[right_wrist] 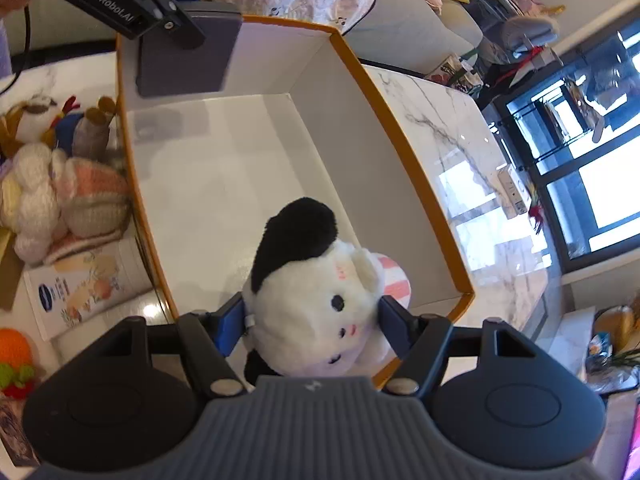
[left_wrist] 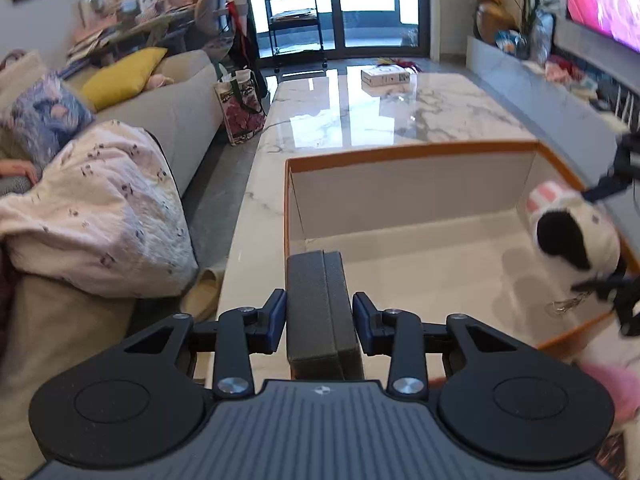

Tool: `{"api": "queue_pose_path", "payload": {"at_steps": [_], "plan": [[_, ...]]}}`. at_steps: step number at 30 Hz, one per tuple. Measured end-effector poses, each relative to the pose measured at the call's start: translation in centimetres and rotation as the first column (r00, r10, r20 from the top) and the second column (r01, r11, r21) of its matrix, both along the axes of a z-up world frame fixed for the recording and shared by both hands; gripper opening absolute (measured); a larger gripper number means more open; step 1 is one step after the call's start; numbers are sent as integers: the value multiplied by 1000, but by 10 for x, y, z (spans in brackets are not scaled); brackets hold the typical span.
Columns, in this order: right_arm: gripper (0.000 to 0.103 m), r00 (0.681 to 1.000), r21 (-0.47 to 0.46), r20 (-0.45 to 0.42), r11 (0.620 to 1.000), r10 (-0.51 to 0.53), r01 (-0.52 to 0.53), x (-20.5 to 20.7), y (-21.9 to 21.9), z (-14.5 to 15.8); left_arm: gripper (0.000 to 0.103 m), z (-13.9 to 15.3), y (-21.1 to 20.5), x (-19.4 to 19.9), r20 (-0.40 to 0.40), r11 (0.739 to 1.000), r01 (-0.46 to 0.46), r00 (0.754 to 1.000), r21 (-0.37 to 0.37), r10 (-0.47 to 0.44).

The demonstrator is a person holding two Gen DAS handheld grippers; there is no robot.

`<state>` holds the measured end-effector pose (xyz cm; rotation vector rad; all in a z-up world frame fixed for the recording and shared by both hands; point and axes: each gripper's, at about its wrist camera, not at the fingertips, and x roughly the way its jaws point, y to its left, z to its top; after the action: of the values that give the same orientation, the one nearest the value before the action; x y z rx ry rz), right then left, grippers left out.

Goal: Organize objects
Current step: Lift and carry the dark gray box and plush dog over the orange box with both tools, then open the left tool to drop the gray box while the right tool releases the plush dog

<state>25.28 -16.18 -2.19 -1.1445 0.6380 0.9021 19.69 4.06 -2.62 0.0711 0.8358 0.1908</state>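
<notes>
Holding a black-and-white plush toy (right_wrist: pixel 316 304) in your right gripper (right_wrist: pixel 314 326), you have its jaws clamped on the toy's sides, the blue pads pressed into the fur. The toy hangs inside the orange-rimmed white box (right_wrist: pixel 400 120), over the box's near corner in the right wrist view, its black ear toward the box's middle and a pink-striped ear against the right pad.

Your left gripper (left_wrist: pixel 320 322) has its jaws clamped on a dark grey case (left_wrist: pixel 322 312), which stands on edge between the blue pads. In the left wrist view the case sits at the box's near wall; in the right wrist view it hangs just above the box's far left corner.

Beside the box, on its left in the right wrist view, a cluster of knitted and plush toys (right_wrist: pixel 60 184) lies on the marble worktop (right_wrist: pixel 472 184), with a printed carton (right_wrist: pixel 86 292) just beside them. Well beyond the box, a small white package (left_wrist: pixel 386 77) rests on the worktop's far end. A sofa (left_wrist: pixel 176 96) with a yellow cushion (left_wrist: pixel 122 76) runs along the worktop's other side.
</notes>
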Motion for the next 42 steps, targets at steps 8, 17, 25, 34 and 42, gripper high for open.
{"api": "queue_pose_path", "payload": {"at_steps": [8, 17, 25, 34, 42], "plan": [[71, 998, -28, -68, 999, 17, -19, -10, 1, 0, 42, 0, -18, -24, -34, 998, 43, 999, 45, -41], [71, 980, -128, -189, 989, 55, -80, -31, 1, 0, 41, -1, -33, -48, -72, 988, 134, 989, 71, -129], [71, 975, -258, -222, 963, 16, -75, -8, 19, -9, 41, -10, -40, -40, -128, 983, 160, 981, 87, -148], [72, 933, -289, -360, 954, -28, -83, 20, 28, -21, 44, -23, -40, -35, -181, 984, 154, 974, 88, -136], [73, 916, -292, -398, 953, -43, -82, 19, 28, -23, 47, -17, -25, -38, -150, 993, 117, 981, -33, -121]]}}
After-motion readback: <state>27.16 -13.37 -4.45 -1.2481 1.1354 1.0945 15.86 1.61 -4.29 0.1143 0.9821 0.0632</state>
